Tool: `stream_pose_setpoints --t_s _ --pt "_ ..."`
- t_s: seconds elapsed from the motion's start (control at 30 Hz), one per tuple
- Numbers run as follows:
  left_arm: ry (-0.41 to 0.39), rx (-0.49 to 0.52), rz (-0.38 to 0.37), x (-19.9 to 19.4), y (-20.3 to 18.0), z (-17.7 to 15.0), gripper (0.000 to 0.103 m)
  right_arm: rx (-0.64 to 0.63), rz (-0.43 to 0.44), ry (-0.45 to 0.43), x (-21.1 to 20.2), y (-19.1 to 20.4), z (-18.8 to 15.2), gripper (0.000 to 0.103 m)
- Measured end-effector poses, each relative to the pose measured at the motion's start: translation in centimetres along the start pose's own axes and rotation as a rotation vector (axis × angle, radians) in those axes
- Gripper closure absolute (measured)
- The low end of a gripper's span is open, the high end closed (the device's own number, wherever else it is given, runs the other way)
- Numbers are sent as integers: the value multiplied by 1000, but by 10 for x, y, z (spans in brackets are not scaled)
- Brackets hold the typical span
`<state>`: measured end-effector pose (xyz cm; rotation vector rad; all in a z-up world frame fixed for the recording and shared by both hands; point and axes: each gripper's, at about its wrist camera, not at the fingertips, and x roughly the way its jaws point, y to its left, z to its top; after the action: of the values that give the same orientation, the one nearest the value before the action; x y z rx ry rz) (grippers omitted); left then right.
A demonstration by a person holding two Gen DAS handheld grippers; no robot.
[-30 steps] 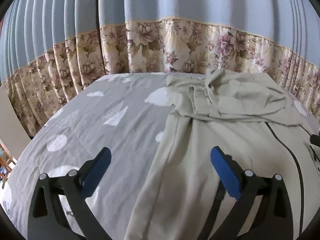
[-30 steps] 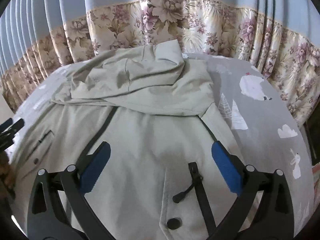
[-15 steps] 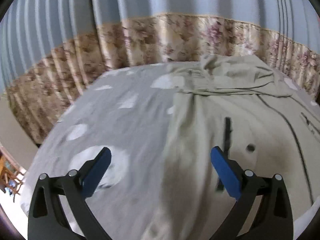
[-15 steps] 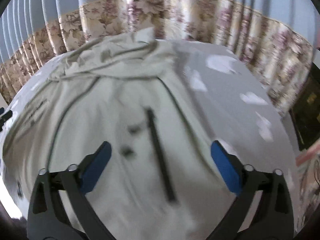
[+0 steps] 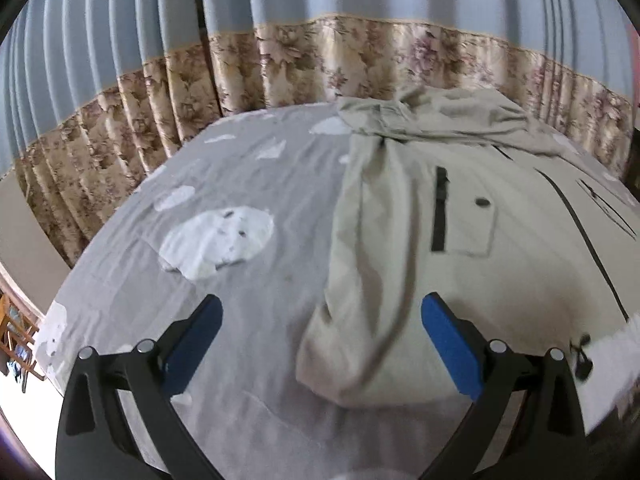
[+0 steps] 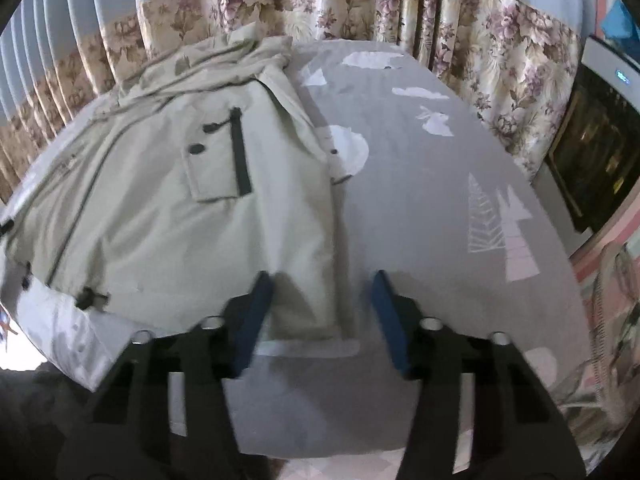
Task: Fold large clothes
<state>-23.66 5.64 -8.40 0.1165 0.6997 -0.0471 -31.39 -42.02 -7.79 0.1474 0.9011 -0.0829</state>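
A large beige jacket (image 5: 472, 216) lies spread on a bed with a grey patterned sheet (image 5: 248, 184), hood toward the curtains. It has black zips and a chest pocket. My left gripper (image 5: 320, 320) is open, with the jacket's lower left corner between its blue pads. In the right wrist view the jacket (image 6: 168, 184) lies left of centre. My right gripper (image 6: 322, 292) is open, narrower than before, with the jacket's lower right corner between its pads.
Blue curtains with a floral band (image 5: 360, 52) hang behind the bed. A dark cabinet (image 6: 592, 152) stands at the right. The bed's near edge (image 6: 320, 440) is just below my right gripper. Wooden furniture (image 5: 16, 344) shows at the far left.
Both grippers have pulled back toward the foot of the bed, from over the jacket's body to its lower corners. The right gripper's jaws have narrowed.
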Motion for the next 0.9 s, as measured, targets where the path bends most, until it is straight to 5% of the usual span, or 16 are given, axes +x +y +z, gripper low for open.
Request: stream_pose_setpoints --t_s 0.1,0.17,0.57,0.6,0.77,0.9 --pt "13 3 -20 -3 -1 -5 3 -29 -48 -20 0 14 4 74" --pt "19 -2 -44 -4 -2 -5 3 -29 -16 -49 -6 17 7 92" --pt "87 54 -153 15 -22 -10 10 -36 12 -32 -7 14 5 94" --pt "83 60 -166 15 -21 -10 14 -29 21 -31 -7 13 5 94" --pt "64 185 -219 6 -36 -5 76 -12 54 -54 -10 13 9 95" --pt "64 230 -213 3 -49 3 89 -4 98 -109 -20 15 19 96"
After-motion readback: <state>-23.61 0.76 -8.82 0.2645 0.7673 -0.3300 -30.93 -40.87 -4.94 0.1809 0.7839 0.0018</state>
